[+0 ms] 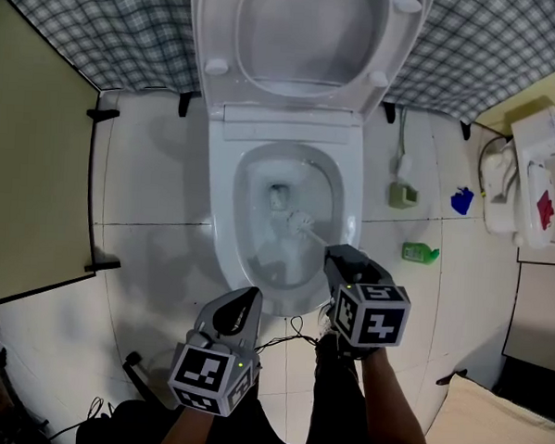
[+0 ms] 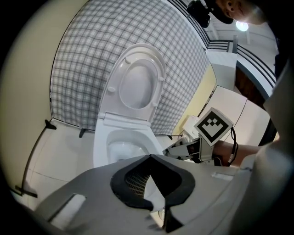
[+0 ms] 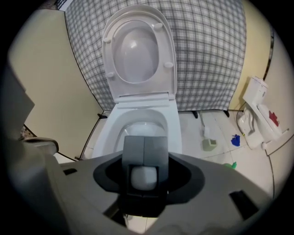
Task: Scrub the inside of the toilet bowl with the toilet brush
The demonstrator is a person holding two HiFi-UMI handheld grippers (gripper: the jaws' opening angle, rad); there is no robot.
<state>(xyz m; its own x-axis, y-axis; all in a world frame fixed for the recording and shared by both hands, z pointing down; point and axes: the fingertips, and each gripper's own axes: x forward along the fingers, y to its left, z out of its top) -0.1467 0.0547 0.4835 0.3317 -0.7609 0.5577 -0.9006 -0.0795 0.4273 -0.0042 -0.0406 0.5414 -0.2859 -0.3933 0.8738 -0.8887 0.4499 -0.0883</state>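
You held your right forearm stretched forward, the right gripper (image 1: 337, 258) angled down over the near rim of the toilet bowl (image 1: 224, 214). Its jaws were clamped on the handle of the toilet brush (image 1: 301, 223), whose white head sat inside the bowl, close to the drain at the middle. Your left arm was lower and nearer your body. The left gripper (image 1: 248, 299) hovered at the bowl's front edge, jaws pressed together with nothing between them. There was one toilet with its lid (image 1: 305, 42) raised, one brush and two grippers. On the tiles to the right lay one green holder (image 1: 404, 194), one green bottle (image 1: 421, 254) and one blue item (image 1: 460, 200), all apart from the bowl.
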